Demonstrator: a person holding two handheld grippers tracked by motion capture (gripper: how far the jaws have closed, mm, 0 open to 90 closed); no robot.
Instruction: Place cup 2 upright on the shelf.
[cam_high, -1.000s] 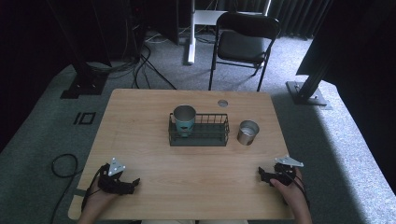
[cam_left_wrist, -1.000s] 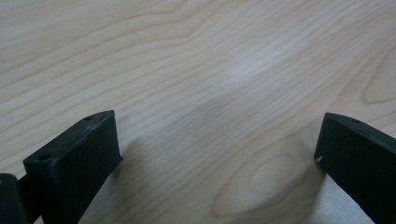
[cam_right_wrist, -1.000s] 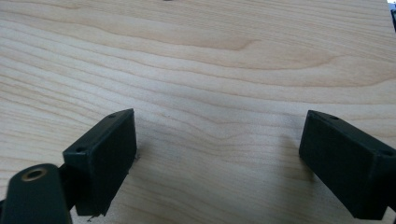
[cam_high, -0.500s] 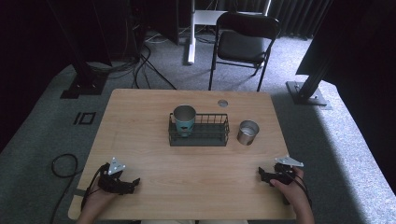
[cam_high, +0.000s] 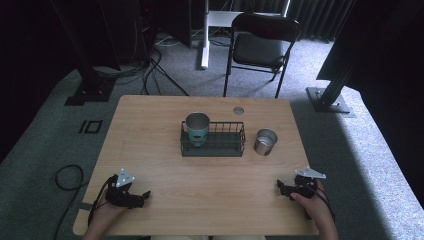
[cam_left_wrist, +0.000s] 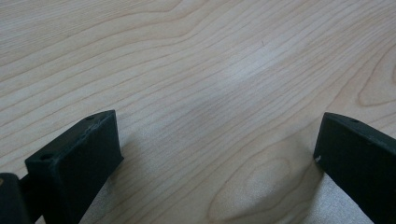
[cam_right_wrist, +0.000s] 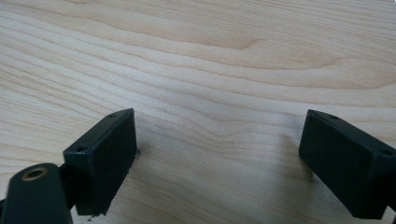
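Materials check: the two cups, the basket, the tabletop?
The cup standing in the basket and the shorter cup beside it both look like brushed metal, grey with a dull sheen; the basket one carries a teal band. The dark rectangular basket reads as coated wire, with thin open bars. The light tabletop shows wood grain, possibly laminate.

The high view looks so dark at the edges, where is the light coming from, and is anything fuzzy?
High view: daylight falls from the upper right, brightening the carpet and table; the corners stay black. Left gripper view: a pale glare patch on the wood, the black tongs slightly soft up close. Right gripper view: sharp wood grain, soft shadows beside the tongs.
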